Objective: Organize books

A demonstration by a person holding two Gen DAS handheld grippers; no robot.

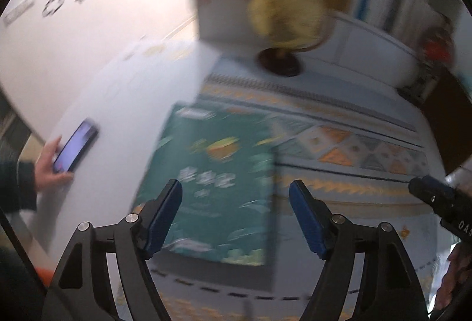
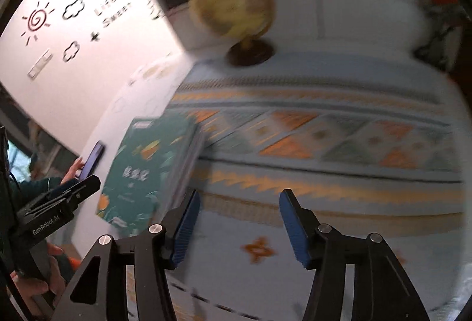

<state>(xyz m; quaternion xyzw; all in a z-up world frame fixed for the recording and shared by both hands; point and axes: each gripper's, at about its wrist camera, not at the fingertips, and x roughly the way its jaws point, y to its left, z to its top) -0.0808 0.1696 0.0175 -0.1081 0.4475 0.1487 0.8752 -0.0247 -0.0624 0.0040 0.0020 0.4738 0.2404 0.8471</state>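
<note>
A green hardback book (image 1: pixel 212 150) lies flat on the patterned tablecloth (image 1: pixel 354 150). My left gripper (image 1: pixel 236 185) hovers above the book's near half with its jaws wide apart and nothing between the blue pads. The right gripper (image 2: pixel 239 194) is also open and empty, over bare cloth to the right of the book (image 2: pixel 141 167), whose page edge faces it. Each gripper shows in the other's view: the left gripper (image 2: pixel 79 188) at the left edge, the right gripper (image 1: pixel 433 194) at the right edge. Both views are blurred.
A yellow globe (image 1: pixel 289 11) on a dark base stands at the back of the table. Behind it a white shelf (image 1: pixel 368 35) holds a row of upright books (image 1: pixel 398 2). A person's hand holds a phone (image 1: pixel 75 148) at the table's left edge. A white decorated wall lies to the left.
</note>
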